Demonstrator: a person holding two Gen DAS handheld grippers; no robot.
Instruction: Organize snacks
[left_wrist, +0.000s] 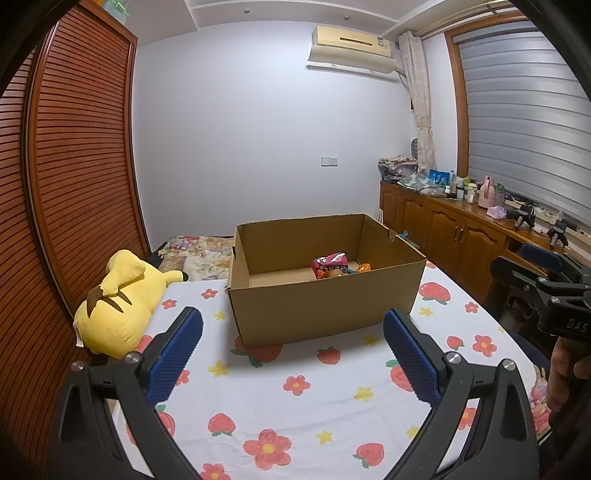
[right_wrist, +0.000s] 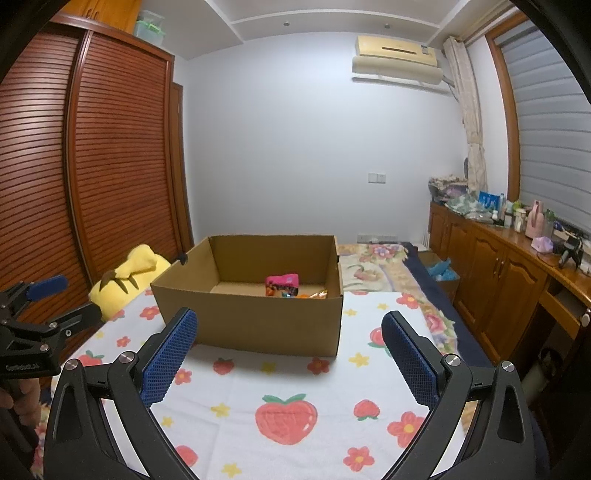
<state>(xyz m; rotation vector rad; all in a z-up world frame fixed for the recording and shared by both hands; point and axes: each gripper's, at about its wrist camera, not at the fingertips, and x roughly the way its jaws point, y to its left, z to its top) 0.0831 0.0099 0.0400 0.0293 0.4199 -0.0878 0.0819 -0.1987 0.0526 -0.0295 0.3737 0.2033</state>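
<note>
An open cardboard box (left_wrist: 325, 310) (right_wrist: 258, 321) stands on the strawberry-print cloth (left_wrist: 295, 406) (right_wrist: 280, 376). Inside it lie a pink snack pack (left_wrist: 330, 263) (right_wrist: 282, 282) and orange wrappers (left_wrist: 364, 267) (right_wrist: 317, 294), partly hidden by the near wall. My left gripper (left_wrist: 293, 338) hovers in front of the box, open and empty. My right gripper (right_wrist: 290, 336) is likewise open with nothing between its blue pads. Each gripper also shows at the edge of the other's view: the right one (left_wrist: 546, 291), the left one (right_wrist: 33, 314), held by a hand.
A yellow plush toy (left_wrist: 118, 306) (right_wrist: 125, 280) lies left of the box, against the slatted wardrobe (left_wrist: 74, 184). A wooden cabinet (left_wrist: 454, 236) (right_wrist: 498, 273) with bottles and clutter runs along the right. Behind the box, a floral quilt (right_wrist: 380, 262) covers the bed.
</note>
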